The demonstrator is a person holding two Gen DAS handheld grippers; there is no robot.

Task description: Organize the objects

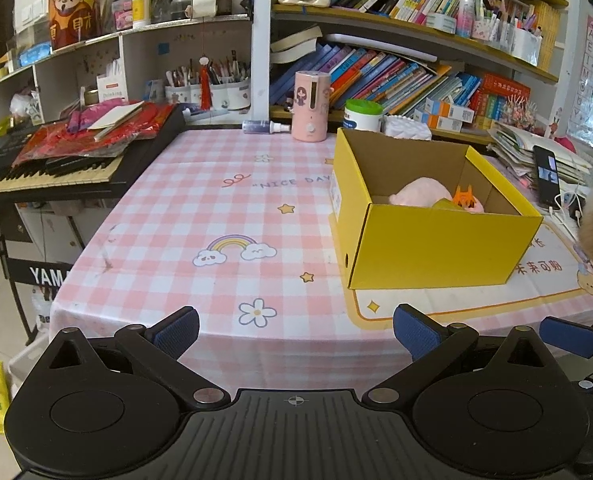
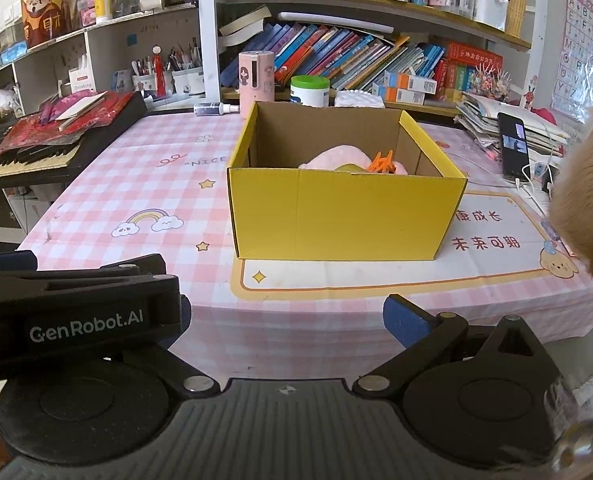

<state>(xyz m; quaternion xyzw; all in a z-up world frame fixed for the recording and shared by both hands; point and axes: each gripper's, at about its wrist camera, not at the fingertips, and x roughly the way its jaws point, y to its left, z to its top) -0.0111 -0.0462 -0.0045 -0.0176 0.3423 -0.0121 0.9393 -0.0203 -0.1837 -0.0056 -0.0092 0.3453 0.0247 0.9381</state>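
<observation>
Yellow cardboard box (image 2: 344, 212) sits on the table (image 1: 216, 216) with a pink soft toy (image 2: 336, 158) and an orange clip (image 2: 382, 162) inside. Left hand-held gripper (image 1: 296, 330) and right hand-held gripper (image 2: 288, 316) both hang wide open near the table edge, holding nothing.

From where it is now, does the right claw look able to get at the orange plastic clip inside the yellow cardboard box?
Probably yes. The right claw is open and empty, the yellow cardboard box has no lid, and the orange plastic clip lies on top of the pink plush. It must go over the near wall.
</observation>
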